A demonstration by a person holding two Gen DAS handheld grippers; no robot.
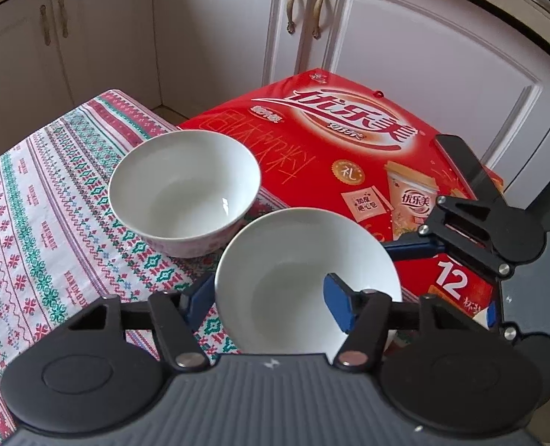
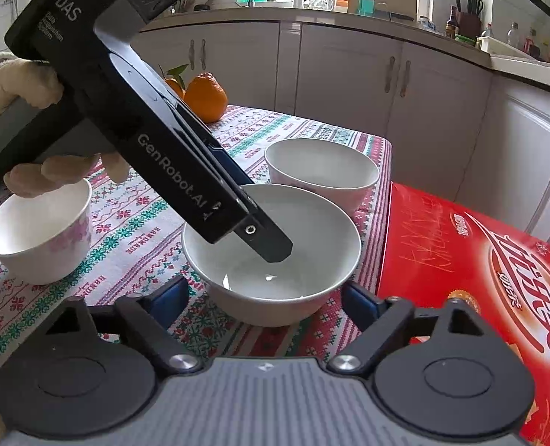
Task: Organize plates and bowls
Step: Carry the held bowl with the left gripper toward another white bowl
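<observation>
The step in hand looks like the pick-up of one bowl, so that it can be stacked with its fellows. The plain bowl [image 1: 304, 260] stands upright on the patterned cloth [image 1: 33, 223] of the worktop, touching or nearly touching the edge of a red box [image 1: 349, 141] on its right. The left tool [image 1: 267, 291] comes down steeply over the bowl's rim. One finger is inside the bowl and the other outside its left wall, so the tool is pressed together on that wall. In the right wrist view a hand [image 2: 22, 85] holds this tool from the left.

The right tool [image 2: 265, 293] is spread, with a pad on either side of the bowl's near wall. The left pad stands clear of the wall; the right pad is just beside it, and I cannot tell whether it touches.

A far bowl [image 2: 323, 171] sits just beyond the plain one, close but apart. A flowered bowl [image 2: 37, 234] stands well to the left, and oranges [image 2: 206, 100] lie at the far edge.

No stack exists yet, so the task seems to be at an early stage. The next move probably calls for a straight lift by the pinched wall. The bowl must be kept level, because a one-sided grip on smooth glaze could let it swing or slip. The right tool needs either to close in support or to draw back, so that the bowl can travel to the far bowl and nest inside it.
</observation>
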